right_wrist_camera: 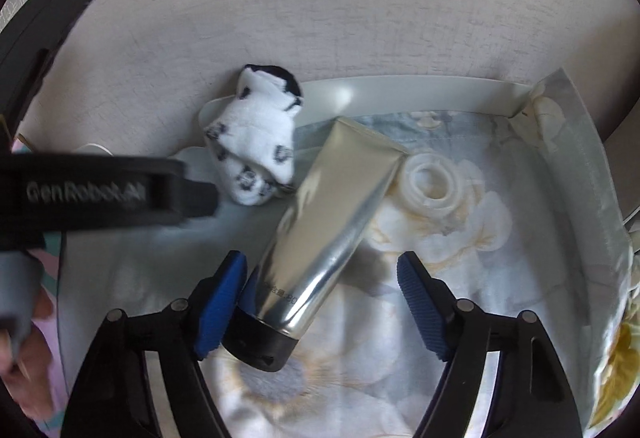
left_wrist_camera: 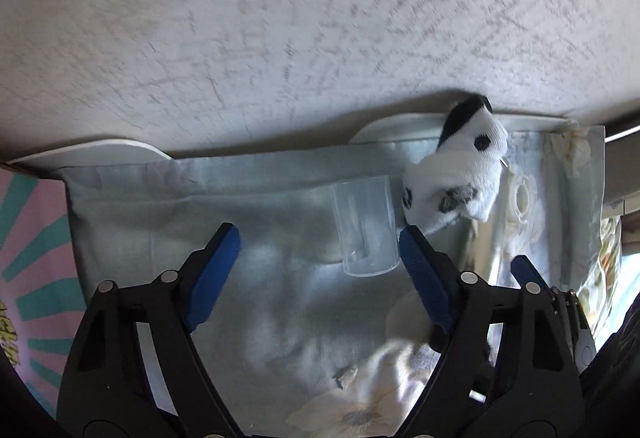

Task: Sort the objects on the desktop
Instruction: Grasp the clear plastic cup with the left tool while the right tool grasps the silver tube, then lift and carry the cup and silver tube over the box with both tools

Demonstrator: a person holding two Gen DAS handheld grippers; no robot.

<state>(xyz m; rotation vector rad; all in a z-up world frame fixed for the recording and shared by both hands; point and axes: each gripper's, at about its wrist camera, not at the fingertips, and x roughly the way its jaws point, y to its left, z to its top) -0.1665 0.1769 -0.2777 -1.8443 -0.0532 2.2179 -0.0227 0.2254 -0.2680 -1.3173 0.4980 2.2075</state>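
Presently the right claw (right_wrist_camera: 320, 278) stands wide open and empty, straddling the silver tube (right_wrist_camera: 324, 222), which lies aslant on the floral cloth (right_wrist_camera: 460, 318), black cap (right_wrist_camera: 260, 342) touching the left pad. Recommend centring over the tube body before closing. The left claw (left_wrist_camera: 318, 254), likewise open and empty, faces a clear cup (left_wrist_camera: 366, 226) beside the panda sock (left_wrist_camera: 460, 182).

Silver tube (right_wrist_camera: 328, 222), black cap, lies tilted beside balled sock (right_wrist_camera: 256, 150).

One sock (right_wrist_camera: 256, 142), one tube (right_wrist_camera: 320, 234), one cup (left_wrist_camera: 366, 224), one ring (right_wrist_camera: 432, 182).
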